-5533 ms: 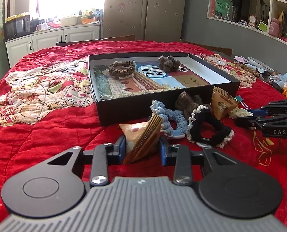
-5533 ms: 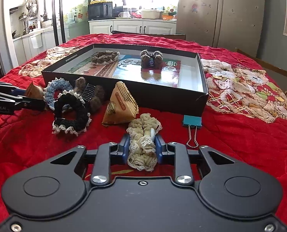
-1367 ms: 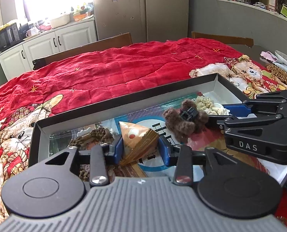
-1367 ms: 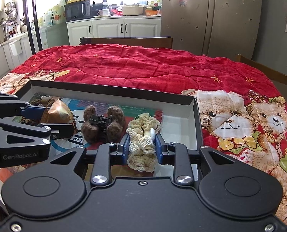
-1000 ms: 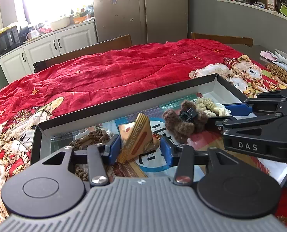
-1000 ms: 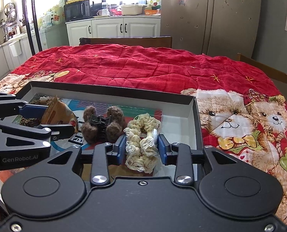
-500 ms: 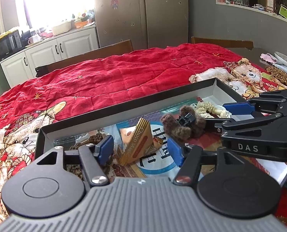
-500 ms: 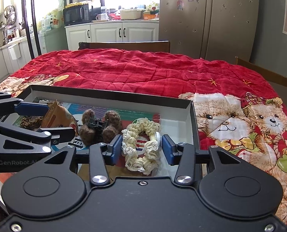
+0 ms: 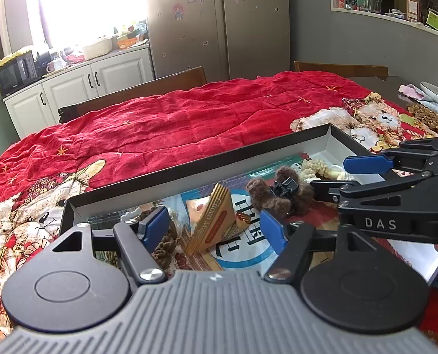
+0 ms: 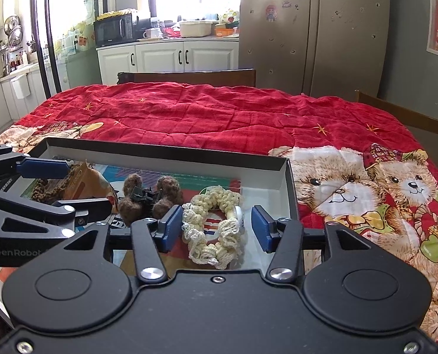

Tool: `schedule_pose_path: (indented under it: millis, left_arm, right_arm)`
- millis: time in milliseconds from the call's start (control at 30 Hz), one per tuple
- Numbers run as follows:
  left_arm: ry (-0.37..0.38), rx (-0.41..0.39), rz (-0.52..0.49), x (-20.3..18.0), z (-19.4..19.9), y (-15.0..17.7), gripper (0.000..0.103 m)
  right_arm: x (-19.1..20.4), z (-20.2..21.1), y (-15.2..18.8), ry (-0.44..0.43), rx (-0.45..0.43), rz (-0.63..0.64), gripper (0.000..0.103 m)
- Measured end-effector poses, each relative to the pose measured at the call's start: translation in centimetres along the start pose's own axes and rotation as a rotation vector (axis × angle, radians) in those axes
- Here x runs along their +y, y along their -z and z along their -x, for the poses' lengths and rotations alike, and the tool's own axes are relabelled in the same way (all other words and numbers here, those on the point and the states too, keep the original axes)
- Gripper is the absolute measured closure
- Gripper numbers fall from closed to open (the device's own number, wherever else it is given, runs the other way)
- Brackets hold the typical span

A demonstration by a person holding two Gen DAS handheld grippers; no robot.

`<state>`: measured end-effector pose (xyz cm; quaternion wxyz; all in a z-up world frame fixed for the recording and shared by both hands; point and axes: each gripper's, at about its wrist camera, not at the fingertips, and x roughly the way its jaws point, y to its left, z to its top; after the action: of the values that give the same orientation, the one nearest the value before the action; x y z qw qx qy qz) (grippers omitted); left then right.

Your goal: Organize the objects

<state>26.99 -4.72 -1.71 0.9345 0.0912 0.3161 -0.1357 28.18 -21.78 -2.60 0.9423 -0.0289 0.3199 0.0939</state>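
The left gripper [image 9: 214,225] had a ribbed grey housing, black linkage arms with silver screws and blue pads [image 9: 157,224]. The right gripper [image 10: 216,225] was black throughout — smooth body, round discs, the same blue pads [image 10: 260,227]. White lettering marked their sides ("DAS" on the right, "GenRobot" on the left).

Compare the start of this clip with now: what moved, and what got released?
Both items went from the red blanket into the black box. The left claw has just opened, releasing the triangular snack packet; the right claw has just opened off the cream scrunchie, which lies between its pads. The furry brown hair clip and brown scrunchie stayed in the box.
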Motion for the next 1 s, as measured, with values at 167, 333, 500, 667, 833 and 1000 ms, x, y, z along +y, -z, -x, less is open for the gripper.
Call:
schedule_pose_path:
  millis: [167,333,500,667,833,1000]
  left_arm:
    - [-0.007,-0.009,0.008,0.1,0.3,0.0,0.020]
    - [-0.011,-0.027,0.022,0.3,1.2,-0.1,0.018]
    - [-0.016,-0.045,0.026,0.4,2.1,-0.2,0.017]
    - [-0.031,-0.060,0.025,0.4,3.0,-0.1,0.015]
    - [-0.039,-0.078,0.025,0.4,4.0,0.0,0.013]
    - [-0.040,-0.099,0.022,0.3,5.1,0.0,0.012]
  right_arm:
    - [0.0,0.3,0.0,0.007,-0.015,-0.001,0.050]
    - [0.1,0.7,0.1,0.018,-0.040,-0.004,0.047]
    - [0.1,1.2,0.1,0.029,-0.066,-0.008,0.045]
    - [0.0,2.4,0.2,0.026,-0.092,-0.023,0.045]
    - [0.0,4.0,0.3,0.018,-0.120,-0.028,0.045]
    - [0.2,5.7,0.5,0.009,-0.141,-0.020,0.044]
